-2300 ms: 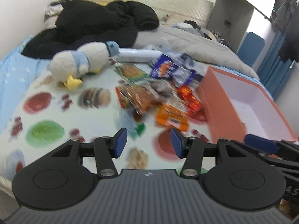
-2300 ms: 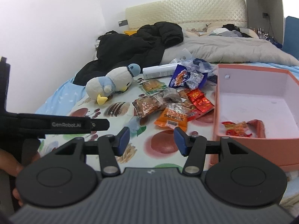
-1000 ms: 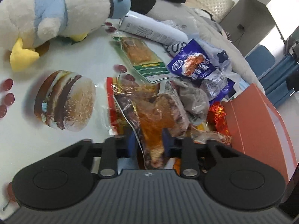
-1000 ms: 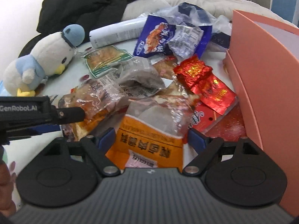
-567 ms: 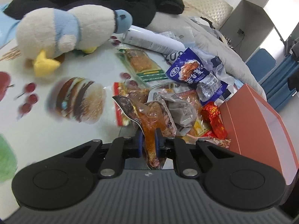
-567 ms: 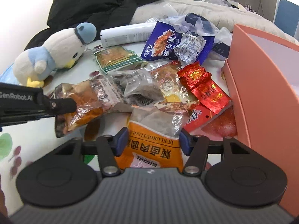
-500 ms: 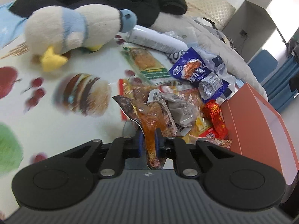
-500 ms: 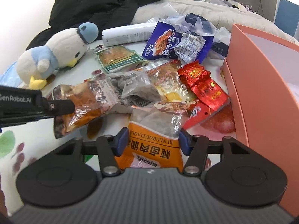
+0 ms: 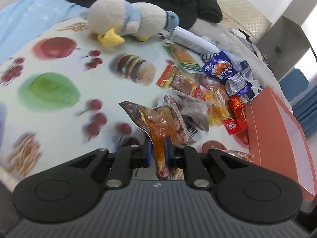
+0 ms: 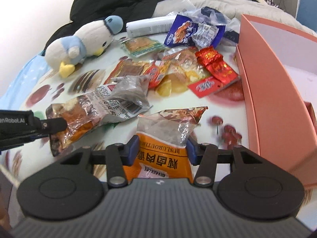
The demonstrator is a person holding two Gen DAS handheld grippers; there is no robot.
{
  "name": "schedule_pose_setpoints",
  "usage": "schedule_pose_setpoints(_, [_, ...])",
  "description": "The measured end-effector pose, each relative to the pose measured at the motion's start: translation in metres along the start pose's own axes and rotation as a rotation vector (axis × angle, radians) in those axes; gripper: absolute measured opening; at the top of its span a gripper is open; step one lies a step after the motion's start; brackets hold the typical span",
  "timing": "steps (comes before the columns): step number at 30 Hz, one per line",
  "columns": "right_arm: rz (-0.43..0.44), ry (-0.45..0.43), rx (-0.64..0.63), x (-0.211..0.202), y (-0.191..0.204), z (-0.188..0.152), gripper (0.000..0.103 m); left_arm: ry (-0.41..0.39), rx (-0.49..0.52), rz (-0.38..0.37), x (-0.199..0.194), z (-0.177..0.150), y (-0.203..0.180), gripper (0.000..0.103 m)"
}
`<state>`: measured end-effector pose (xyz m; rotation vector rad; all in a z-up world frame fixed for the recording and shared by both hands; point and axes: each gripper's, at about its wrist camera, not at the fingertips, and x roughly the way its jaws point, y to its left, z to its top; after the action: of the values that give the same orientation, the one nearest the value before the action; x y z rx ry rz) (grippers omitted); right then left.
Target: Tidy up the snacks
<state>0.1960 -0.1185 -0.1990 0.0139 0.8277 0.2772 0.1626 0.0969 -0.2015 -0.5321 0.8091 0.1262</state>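
Note:
My left gripper [image 9: 157,148] is shut on a clear brown-and-orange snack packet [image 9: 158,123] and holds it lifted off the printed cloth; it also shows in the right wrist view [image 10: 79,115]. My right gripper [image 10: 162,148] is shut on an orange snack bag [image 10: 164,158] with a clear top, lifted above the cloth. A heap of snack packets [image 10: 178,69] lies beyond both. The salmon box [image 10: 273,91] stands at the right, open; it also shows in the left wrist view [image 9: 277,130].
A plush penguin [image 10: 83,41] lies at the back left, next to a white tube [image 10: 150,27]. Black clothing [image 10: 122,2] and a grey duvet [image 10: 247,6] lie behind. The cloth's near edge [image 9: 8,170] is at the lower left.
Both grippers have drawn back and up from the heap with their packets in them. The orange bag has come clear of the pile, and the brown packet hangs from the left fingers.

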Motion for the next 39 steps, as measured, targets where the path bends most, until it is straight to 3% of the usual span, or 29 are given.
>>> schedule_pose_setpoints(10, [0.016,0.013,-0.032,-0.024,-0.006,-0.020,0.052,0.041,-0.014,0.016,-0.027,-0.022,0.006,0.016])
schedule_pose_setpoints(11, [0.015,0.015,-0.028,-0.023,-0.008,-0.021,0.053,0.045,-0.014,0.018,-0.027,-0.022,0.007,0.024])
schedule_pose_setpoints(13, [0.018,0.014,-0.024,-0.021,-0.012,-0.024,0.053,0.058,-0.005,0.036,-0.028,-0.022,0.008,0.047])
schedule_pose_setpoints(14, [0.022,0.008,-0.021,-0.021,-0.014,-0.025,0.052,0.061,-0.003,0.051,-0.028,-0.022,0.009,0.064])
schedule_pose_setpoints(15, [0.024,0.003,-0.015,-0.020,-0.016,-0.026,0.054,0.060,0.005,0.057,-0.030,-0.022,0.010,0.073])
schedule_pose_setpoints(16, [0.023,0.002,-0.010,-0.019,-0.017,-0.027,0.056,0.056,0.016,0.057,-0.031,-0.021,0.010,0.075])
schedule_pose_setpoints(18, [0.025,0.008,0.010,-0.018,-0.019,-0.028,0.071,0.055,0.031,0.066,-0.035,-0.020,0.012,0.082])
schedule_pose_setpoints(20, [0.033,0.002,0.032,-0.018,-0.021,-0.029,0.086,0.045,0.053,0.088,-0.040,-0.017,0.012,0.083])
schedule_pose_setpoints(21, [0.034,-0.005,0.041,-0.019,-0.021,-0.029,0.087,0.038,0.069,0.093,-0.042,-0.015,0.011,0.083])
schedule_pose_setpoints(29, [-0.020,0.005,0.039,-0.011,-0.009,-0.030,0.086,-0.006,0.207,0.044,-0.037,0.020,-0.022,0.083])
schedule_pose_setpoints(34, [-0.058,0.019,0.025,-0.003,-0.007,-0.029,0.086,0.031,0.236,-0.018,-0.006,0.043,-0.047,0.083])
schedule_pose_setpoints(39, [-0.073,0.028,0.003,0.003,-0.010,-0.027,0.071,0.061,0.315,-0.014,0.036,0.056,-0.076,0.083])
